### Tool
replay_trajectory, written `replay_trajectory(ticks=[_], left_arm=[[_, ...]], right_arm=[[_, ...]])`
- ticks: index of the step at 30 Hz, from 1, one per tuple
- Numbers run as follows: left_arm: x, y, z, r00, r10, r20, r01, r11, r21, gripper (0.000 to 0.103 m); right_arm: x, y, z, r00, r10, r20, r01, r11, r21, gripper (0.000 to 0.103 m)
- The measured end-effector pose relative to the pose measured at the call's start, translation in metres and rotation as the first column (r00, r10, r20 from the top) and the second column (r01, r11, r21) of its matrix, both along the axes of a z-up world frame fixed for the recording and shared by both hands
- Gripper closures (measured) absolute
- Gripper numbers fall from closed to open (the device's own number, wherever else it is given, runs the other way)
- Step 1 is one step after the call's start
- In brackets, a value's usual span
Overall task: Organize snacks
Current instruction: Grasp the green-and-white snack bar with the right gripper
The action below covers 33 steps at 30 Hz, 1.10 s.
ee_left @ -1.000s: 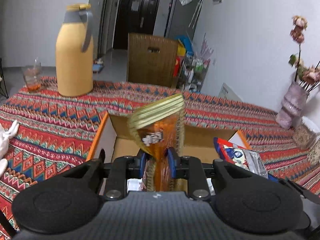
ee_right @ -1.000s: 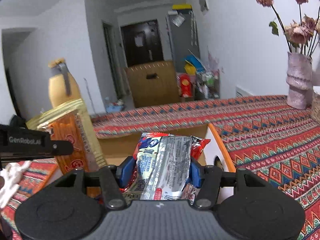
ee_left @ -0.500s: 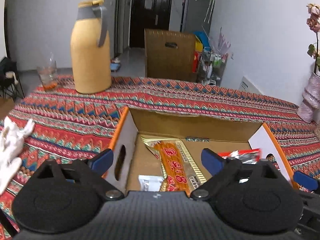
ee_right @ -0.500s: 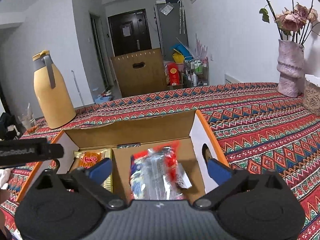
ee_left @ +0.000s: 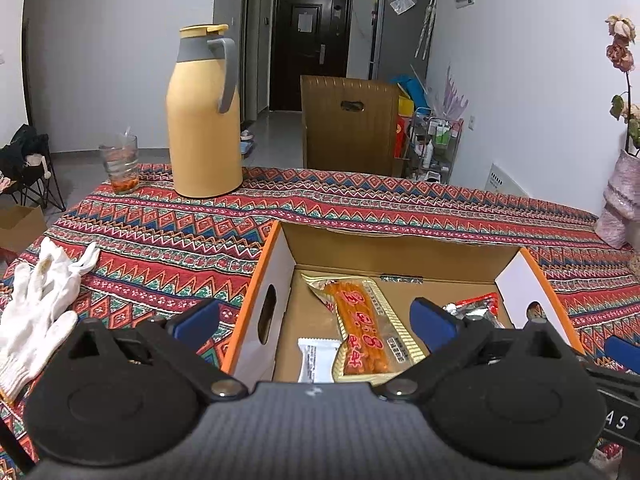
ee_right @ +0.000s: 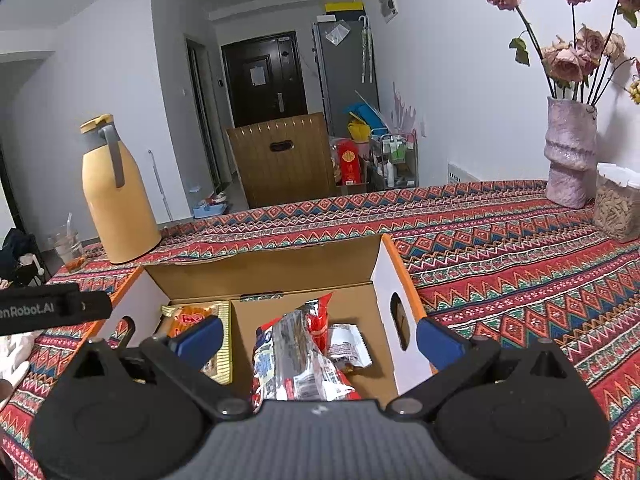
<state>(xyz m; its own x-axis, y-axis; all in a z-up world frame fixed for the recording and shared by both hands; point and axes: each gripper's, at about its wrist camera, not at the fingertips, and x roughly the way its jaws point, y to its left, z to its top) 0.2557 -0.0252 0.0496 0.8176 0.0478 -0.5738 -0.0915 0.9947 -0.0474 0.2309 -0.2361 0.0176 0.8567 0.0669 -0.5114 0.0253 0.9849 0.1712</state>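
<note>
An open cardboard box point(ee_left: 276, 276) point(ee_right: 384, 276) with orange rims sits on the patterned tablecloth. In its left half lie a long orange-and-gold snack pack point(ee_left: 362, 332) point(ee_right: 192, 314) and a small white packet point(ee_left: 316, 360). The right half holds a silver, red and blue bag point(ee_right: 296, 356) point(ee_left: 476, 308) beside a small wrapped snack point(ee_right: 348, 344). My left gripper point(ee_left: 314, 316) hovers over the left half, its jaws opening wide, gripping nothing. Over the right half my right gripper point(ee_right: 318, 338) stands open and empty above the silver bag.
A yellow thermos point(ee_left: 204, 120) and a glass point(ee_left: 120, 164) stand at the table's far left. A white glove point(ee_left: 40, 300) lies left of the box. A vase point(ee_right: 570, 156) of dried flowers and a jar point(ee_right: 618, 208) stand far right. A wooden chair point(ee_left: 348, 128) is behind.
Both grippers let go: the orange pack dropped flat into the left half and the silver bag into the right half. Both sets of jaws spread wide and drew back slightly.
</note>
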Motion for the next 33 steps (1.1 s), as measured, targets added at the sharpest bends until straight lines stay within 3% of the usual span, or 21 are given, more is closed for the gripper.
replay_trajectory(ticks=[15,24,33], left_arm=[[-0.057,0.000,-0.011,0.999,-0.033,0.017,0.033,0.999,0.008,0.000],[-0.093,0.003,-0.035,0.999,-0.044,0.001,0.044,0.999,0.027,0.000],[-0.122,0.018,-0.064,0.999,-0.036,-0.014,0.036,0.999,0.001,0.000]], right_arm=[[-0.065,-0.012,0.001,0.997,0.029,0.071,-0.025,0.998,-0.049,0.000],[-0.103,-0.028,-0.020,0.998,0.045,0.036,-0.043,0.996,-0.075,0.000],[-0.139,-0.043,-0.042,0.999,0.048,0.008,-0.047,0.995,-0.091,0.000]])
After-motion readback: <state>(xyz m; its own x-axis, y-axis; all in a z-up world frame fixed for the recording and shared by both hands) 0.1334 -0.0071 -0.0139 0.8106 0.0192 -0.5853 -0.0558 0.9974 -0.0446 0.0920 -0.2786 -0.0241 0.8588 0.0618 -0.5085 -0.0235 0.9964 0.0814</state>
